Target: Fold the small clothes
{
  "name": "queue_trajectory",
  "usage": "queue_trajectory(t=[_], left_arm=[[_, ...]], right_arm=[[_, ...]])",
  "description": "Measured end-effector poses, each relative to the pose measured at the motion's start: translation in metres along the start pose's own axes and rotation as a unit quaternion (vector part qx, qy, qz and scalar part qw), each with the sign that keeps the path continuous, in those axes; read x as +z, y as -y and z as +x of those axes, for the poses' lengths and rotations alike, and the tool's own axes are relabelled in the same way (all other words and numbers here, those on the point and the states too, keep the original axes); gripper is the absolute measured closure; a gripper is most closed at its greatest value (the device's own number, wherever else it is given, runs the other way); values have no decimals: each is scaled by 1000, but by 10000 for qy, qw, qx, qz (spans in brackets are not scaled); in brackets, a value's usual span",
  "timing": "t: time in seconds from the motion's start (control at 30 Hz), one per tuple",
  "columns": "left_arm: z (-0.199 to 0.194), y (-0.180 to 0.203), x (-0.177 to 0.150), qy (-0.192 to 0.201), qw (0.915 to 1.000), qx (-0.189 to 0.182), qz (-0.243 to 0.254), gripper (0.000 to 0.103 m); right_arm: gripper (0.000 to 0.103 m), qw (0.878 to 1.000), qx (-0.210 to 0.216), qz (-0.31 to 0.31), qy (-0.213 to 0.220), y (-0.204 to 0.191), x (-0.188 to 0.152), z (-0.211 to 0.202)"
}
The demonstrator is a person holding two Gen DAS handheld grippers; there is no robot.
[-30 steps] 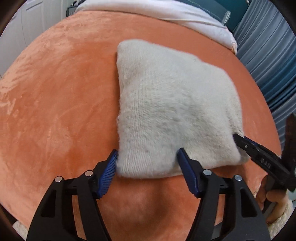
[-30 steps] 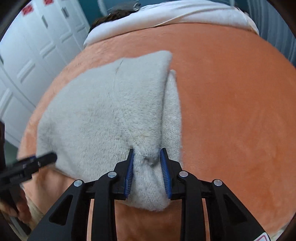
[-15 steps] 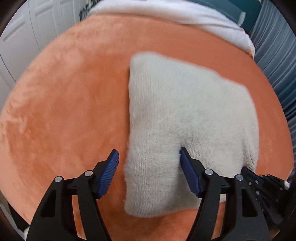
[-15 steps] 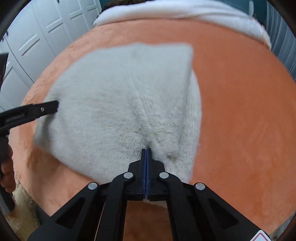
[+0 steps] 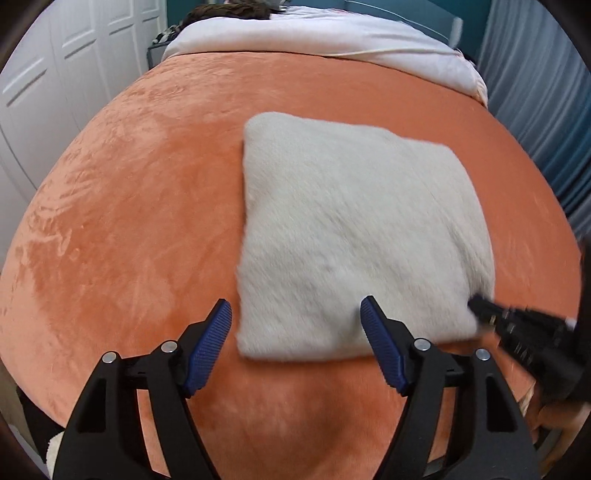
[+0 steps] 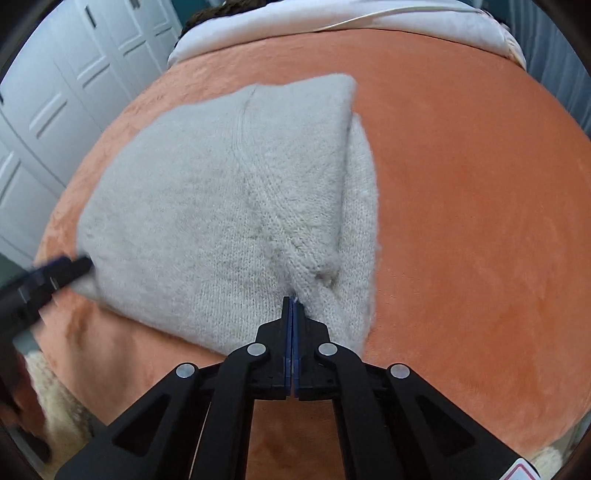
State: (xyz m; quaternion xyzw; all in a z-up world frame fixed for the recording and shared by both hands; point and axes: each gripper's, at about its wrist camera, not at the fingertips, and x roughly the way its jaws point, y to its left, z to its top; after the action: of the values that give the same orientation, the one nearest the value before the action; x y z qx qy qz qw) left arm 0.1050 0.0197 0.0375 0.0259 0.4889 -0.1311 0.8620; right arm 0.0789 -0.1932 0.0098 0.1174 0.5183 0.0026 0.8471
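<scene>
A folded cream knit garment (image 5: 354, 236) lies on an orange plush bed cover (image 5: 140, 206). It also shows in the right wrist view (image 6: 221, 206). My left gripper (image 5: 295, 343) is open and empty, its jaws straddling the garment's near left corner just above the cover. My right gripper (image 6: 292, 306) is shut, its tips pinching the knit at the garment's near edge, where a ridge of fabric bunches up. The right gripper also shows at the garment's near right corner in the left wrist view (image 5: 480, 310). The left gripper shows blurred at the left in the right wrist view (image 6: 62, 269).
White bedding (image 5: 332, 33) lies across the far end of the bed. White closet doors (image 6: 55, 92) stand to the left. Blue-grey curtains (image 5: 546, 92) hang to the right. A fluffy cream rug (image 6: 55, 398) shows below the bed's near edge.
My right gripper closed from open onto the garment's near edge. My left gripper stayed open and drew back, so the garment now lies farther ahead of it.
</scene>
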Motion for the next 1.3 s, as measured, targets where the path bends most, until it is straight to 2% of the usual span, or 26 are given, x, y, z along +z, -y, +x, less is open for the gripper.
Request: queue_trajectory(t=[0.1,0.2,0.27,0.3,0.33,0.43,0.53,0.73,0.87,0.93,1.13,1.3], left_arm=[[-12,11,-15,120,9999,-80,95,32],[-20,22,-30,326,9993,-79,156,23],[-21,30,-42,422,9988,18,227,21],[-21,34,-49,451,9986,73,257,19],[-20,37,-55,460,9985,123,281,11],[-17,45,-73,527,9977,303,307,11],[-10,46,-88,559,9973,400,260,11],[-3,48,-110,704,9955,634,59,11],[2,45,-115,693,9951,704,23,11],[2,45,-118,806,9936,789,84,11],[11,50,-122,809,9914,981,309,10],[14,52,-122,857,9891,1151,328,5]], right_arm=[[97,9991,-5,83,417,-5,-7,-35],[76,9969,-151,132,761,-8,-32,-60],[47,9935,-386,229,1042,-5,-54,-66],[40,9917,-484,297,1150,-4,-62,-65],[34,9901,-555,345,1244,-2,-71,-65],[27,9867,-838,223,1376,0,-92,-56],[23,9845,-990,109,1446,-3,-104,-49],[20,9822,-1103,388,1473,-9,-122,-39],[18,9809,-1148,530,1477,-10,-130,-31],[18,9807,-1153,507,1495,-9,-132,-28],[17,9793,-1272,479,1497,-8,-139,-17],[17,9776,-1275,546,1581,-4,-142,-11]])
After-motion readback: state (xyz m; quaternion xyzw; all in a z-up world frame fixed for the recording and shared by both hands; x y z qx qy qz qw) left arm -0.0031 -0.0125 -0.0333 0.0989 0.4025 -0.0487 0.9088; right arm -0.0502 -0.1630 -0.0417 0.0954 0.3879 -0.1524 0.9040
